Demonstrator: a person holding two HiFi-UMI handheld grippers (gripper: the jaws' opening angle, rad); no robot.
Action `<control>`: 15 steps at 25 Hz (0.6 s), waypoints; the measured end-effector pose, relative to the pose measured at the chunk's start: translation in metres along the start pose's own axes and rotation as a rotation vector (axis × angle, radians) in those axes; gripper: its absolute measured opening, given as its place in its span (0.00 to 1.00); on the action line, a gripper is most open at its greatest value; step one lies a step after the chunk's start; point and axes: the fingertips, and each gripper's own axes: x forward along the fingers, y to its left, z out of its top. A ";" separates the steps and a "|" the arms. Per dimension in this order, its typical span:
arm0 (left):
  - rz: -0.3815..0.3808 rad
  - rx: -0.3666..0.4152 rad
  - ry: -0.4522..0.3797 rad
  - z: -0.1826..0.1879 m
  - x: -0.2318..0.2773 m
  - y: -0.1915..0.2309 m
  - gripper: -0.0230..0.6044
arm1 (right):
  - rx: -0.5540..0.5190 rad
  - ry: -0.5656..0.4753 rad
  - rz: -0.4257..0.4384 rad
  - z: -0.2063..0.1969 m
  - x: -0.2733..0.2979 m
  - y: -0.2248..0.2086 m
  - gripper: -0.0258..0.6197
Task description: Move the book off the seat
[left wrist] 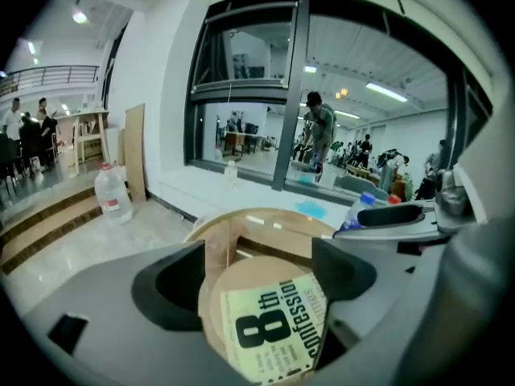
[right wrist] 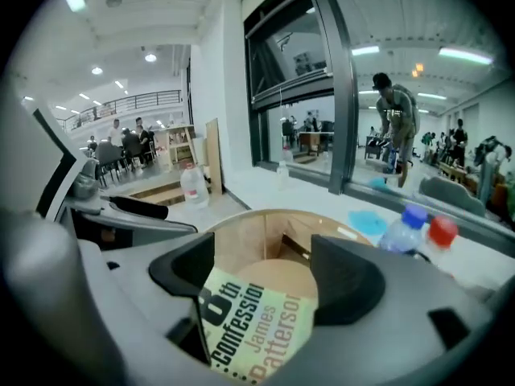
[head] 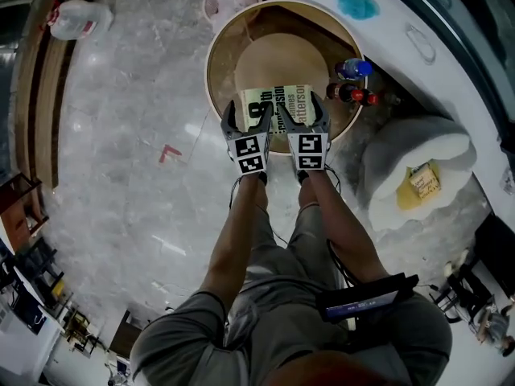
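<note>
Head view: a round wooden seat (head: 265,63) with a curved wooden back wall (head: 216,51) is seen from above on a pale marbled floor (head: 121,175). The book (head: 278,107) is seen lying flat on the near part of the seat, its pale yellow cover with black lettering turned up. The left gripper (head: 245,112) is held at the book's near left corner and the right gripper (head: 310,109) at its near right corner, the two side by side with their marker cubes toward the person.

In the left gripper view the jaws of the left gripper (left wrist: 257,272) are shown spread wide, with the book (left wrist: 273,332) lying in the gap low between them, closer to the right jaw; no pinch on it can be made out. In the right gripper view the jaws of the right gripper (right wrist: 264,276) are likewise spread, and the book (right wrist: 253,328) is seen between them with its left edge just beside the left jaw.

At the right of the seat a blue-capped bottle (head: 354,69) and a red-capped bottle (head: 354,95) are found close together; both appear in the right gripper view as well (right wrist: 406,232) (right wrist: 438,236). Further right a white cushion (head: 418,159) is seen. A large water jug (head: 76,18) stands on the floor at the far left, well apart from the seat, and a red mark (head: 170,153) is seen on the floor left of the grippers.
</note>
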 end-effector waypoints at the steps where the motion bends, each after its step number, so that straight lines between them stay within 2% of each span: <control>1: 0.007 0.013 -0.038 0.021 -0.007 0.000 0.71 | 0.000 -0.028 0.002 0.020 -0.004 0.001 0.62; 6: 0.031 0.074 -0.219 0.131 -0.049 -0.007 0.71 | 0.008 -0.170 -0.013 0.130 -0.042 -0.001 0.62; 12: 0.072 0.123 -0.498 0.298 -0.137 -0.016 0.71 | -0.026 -0.400 -0.035 0.290 -0.117 -0.001 0.62; 15: 0.084 0.109 -0.578 0.349 -0.185 -0.028 0.71 | -0.042 -0.472 -0.047 0.344 -0.168 0.000 0.62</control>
